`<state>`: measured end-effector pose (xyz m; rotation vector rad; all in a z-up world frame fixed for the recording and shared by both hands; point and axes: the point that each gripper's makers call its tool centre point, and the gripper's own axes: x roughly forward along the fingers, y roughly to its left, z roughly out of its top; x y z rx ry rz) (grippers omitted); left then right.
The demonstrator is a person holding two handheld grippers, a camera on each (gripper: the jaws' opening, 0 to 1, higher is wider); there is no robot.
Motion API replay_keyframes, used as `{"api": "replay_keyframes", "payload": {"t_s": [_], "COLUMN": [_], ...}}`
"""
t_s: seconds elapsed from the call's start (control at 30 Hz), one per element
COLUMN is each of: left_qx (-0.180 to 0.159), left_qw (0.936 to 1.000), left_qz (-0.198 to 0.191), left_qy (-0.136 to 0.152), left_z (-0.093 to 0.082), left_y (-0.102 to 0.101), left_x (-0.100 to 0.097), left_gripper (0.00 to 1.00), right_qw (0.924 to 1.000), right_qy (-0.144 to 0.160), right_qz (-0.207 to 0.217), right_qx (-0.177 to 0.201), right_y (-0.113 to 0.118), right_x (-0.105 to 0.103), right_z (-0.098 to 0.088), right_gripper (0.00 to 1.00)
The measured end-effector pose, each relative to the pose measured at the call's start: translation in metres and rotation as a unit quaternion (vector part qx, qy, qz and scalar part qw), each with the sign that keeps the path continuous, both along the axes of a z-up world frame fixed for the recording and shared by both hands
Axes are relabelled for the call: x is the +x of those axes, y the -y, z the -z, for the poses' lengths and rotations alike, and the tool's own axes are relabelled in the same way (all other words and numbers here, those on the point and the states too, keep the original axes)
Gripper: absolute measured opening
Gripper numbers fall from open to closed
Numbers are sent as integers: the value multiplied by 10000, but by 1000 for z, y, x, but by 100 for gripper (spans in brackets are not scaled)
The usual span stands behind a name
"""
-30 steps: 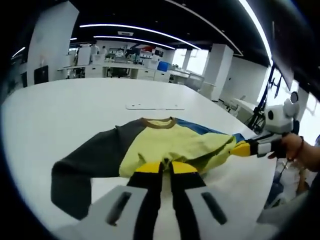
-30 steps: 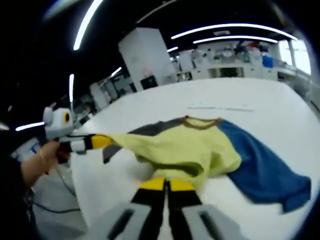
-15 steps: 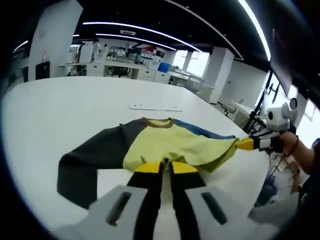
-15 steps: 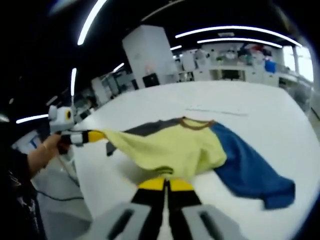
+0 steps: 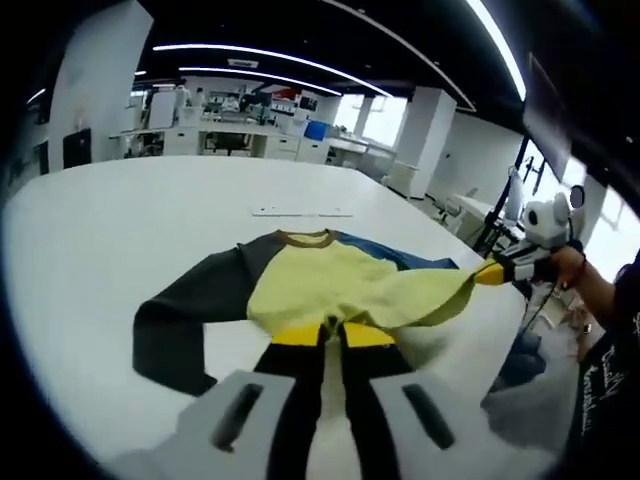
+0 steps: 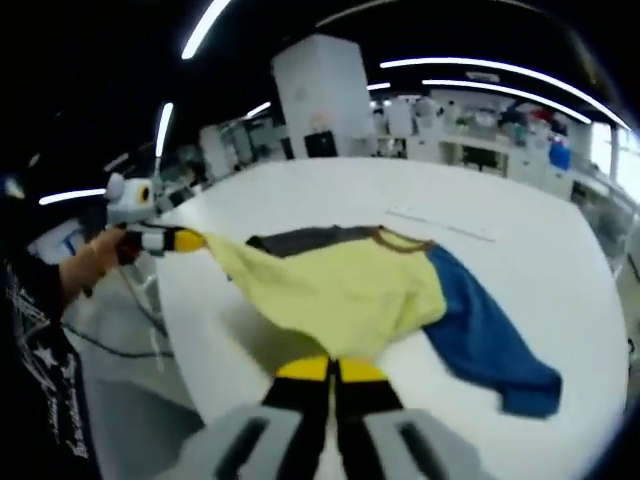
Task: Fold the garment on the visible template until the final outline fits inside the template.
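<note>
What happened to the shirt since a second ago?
Both hand-held grippers lifted the yellow hem of the shirt and drew it toward the person, stretching it tauter between them. The left hand-held gripper and the right hand-held gripper kept hold of it throughout; nothing was let go. The grey sleeve, blue sleeve and collar stayed lying on the white table.

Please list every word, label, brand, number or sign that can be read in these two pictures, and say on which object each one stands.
No text can be read in either view.
Garment: no print or label shows.
White table: no legible marking.
White pattern on the person's dark clothing: shape too blurred to read.
</note>
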<state>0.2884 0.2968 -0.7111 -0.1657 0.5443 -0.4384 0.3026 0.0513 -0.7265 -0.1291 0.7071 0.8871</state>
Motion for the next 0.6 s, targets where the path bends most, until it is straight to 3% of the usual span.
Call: {"api": "replay_keyframes", "payload": {"t_s": [0.27,0.47,0.6], "left_qx": [123,237,313], "left_qw": [9989,9965,9938], "left_qz": [122,33,-3], "left_qy": [-436,-800,-1064], "left_z": [21,48,65], "left_y": [-3,-12,-17], "left_x": [-36,-54,-64], "left_gripper": [3,3,3], "right_qw": [9993,9972,9950], "right_qy": [-188,-385,-342], "right_qz": [-310,-632,-902], "right_qx": [-110,-36,-260], "right_y": [2,-9,-16], "right_x": [-29,-56,-70], "right_z": [11,30,48], "right_gripper": [0,0,0]}}
